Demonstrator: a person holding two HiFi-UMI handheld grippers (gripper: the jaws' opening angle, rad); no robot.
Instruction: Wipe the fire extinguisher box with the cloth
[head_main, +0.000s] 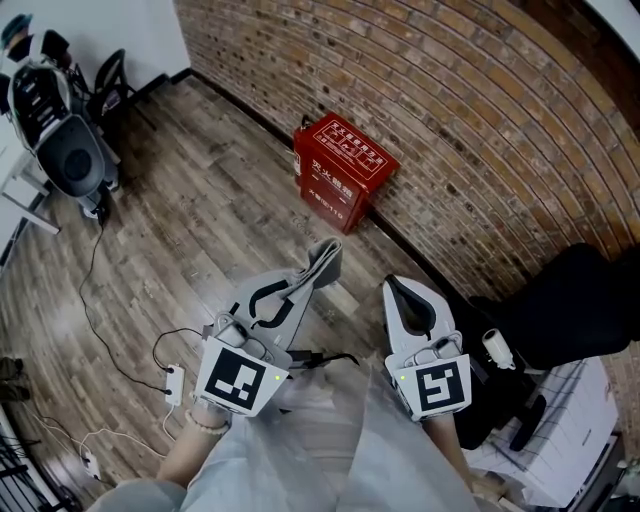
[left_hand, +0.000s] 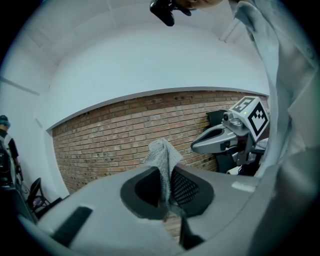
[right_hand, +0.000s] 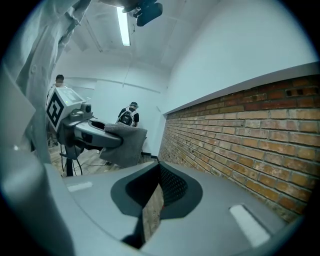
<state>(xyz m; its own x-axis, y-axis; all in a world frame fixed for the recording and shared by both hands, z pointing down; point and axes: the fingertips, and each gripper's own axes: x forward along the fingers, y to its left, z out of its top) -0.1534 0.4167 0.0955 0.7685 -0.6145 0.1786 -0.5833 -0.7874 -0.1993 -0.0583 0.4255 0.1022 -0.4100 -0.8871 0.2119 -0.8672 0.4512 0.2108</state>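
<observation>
I am seeing white Chinese characters on the red rectangular fire extinguisher box (head_main: 343, 170), too small for reading.

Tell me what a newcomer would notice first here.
A red fire extinguisher box sits on the wooden floor against the brick wall, ahead of both grippers. The left gripper is shut on a grey cloth that sticks up from its jaws. The right gripper beside it is shut and empty.

Head view looks steeply down on left gripper (head_main: 322, 262) and right gripper (head_main: 398, 290), brick wall (head_main: 480, 120) at 1 o'clock. Gripper views look along their jaws, sharing that wall.
</observation>
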